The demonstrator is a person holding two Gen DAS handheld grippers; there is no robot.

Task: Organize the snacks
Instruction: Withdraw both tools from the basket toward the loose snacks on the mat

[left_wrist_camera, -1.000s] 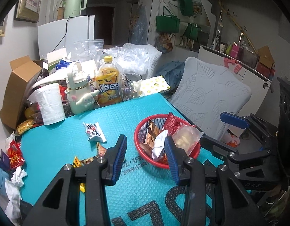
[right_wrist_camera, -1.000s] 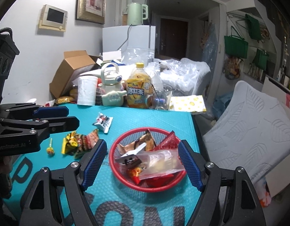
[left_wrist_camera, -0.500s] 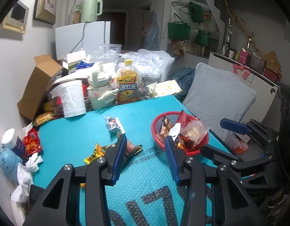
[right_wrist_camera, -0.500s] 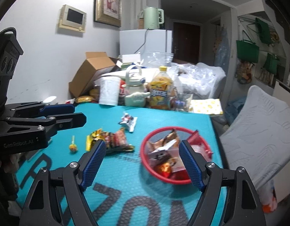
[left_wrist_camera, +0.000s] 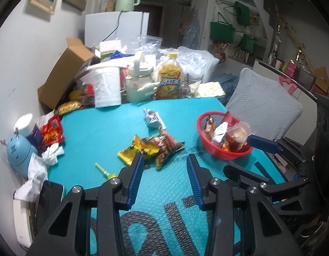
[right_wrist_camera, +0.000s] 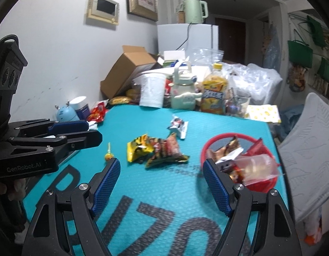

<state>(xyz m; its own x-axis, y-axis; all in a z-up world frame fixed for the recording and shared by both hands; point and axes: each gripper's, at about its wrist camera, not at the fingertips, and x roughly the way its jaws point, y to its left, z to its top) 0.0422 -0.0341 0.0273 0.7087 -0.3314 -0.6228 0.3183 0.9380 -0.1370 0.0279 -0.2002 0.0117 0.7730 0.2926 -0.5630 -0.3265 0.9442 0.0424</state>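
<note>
- Snacks are in two places: a red basket [right_wrist_camera: 209, 149] at the right of the right wrist view already has several packets, and more lie loose on the teal tabletop [right_wrist_camera: 185, 187] at the middle of the frame.
- Left tongs [left_wrist_camera: 164, 177] hang over the tabletop, jaws partly parted, nothing between them. Right tongs [right_wrist_camera: 162, 181] stand wide apart, also empty.
- Loose items, counted: one yellow packet [right_wrist_camera: 137, 149], one dark red packet [right_wrist_camera: 167, 151] overlapping it, one white packet [right_wrist_camera: 179, 125] further up the frame, one lollipop [right_wrist_camera: 109, 154] at the left of the pile. Blur may hide a further wrapper in the pile.
- Basket count: one basket; inside, at least four packets, including a clear bag [right_wrist_camera: 258, 167] sagging over the near rim. An exact number cannot be told.
- Risk: the yellow and dark red packets overlap, so a pinch there may lift both, or drag one off and drop it.
- Risk: the lollipop is thin and lies flat; the tongs could slide past it or push it along.
- Risk: the clear bag rides high, so another packet dropped on top may tip it out of the basket.
- Risk: both tongs are near each other over the same pile and could collide.
</note>
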